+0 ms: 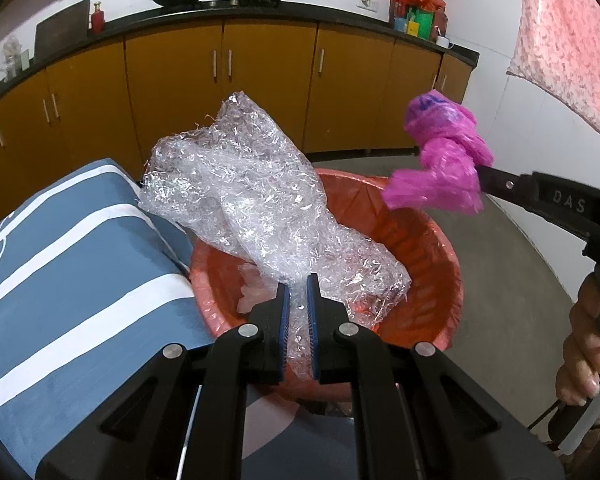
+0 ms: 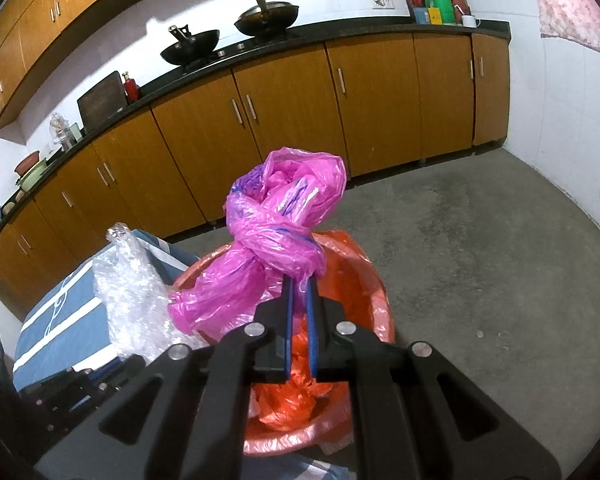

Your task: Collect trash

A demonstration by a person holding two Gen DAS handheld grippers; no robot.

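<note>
Both grippers loaded over the orange-lined trash bin [image 1: 428,240].
Left gripper [image 1: 298,292] clamped on crumpled clear plastic wrap [image 1: 252,200]; right gripper [image 2: 299,292] clamped on knotted pink plastic bag [image 2: 276,240], both held above bin.

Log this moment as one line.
left claw: grips clear crinkled plastic wrap | right claw: grips knotted pink plastic bag | both over red-lined bin

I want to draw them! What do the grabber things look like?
Both are black plastic. The left gripper and right gripper each have two flat fingers with blue ridged pads and round silver bolts. The right one's arm has raised letters "DAS".
</note>
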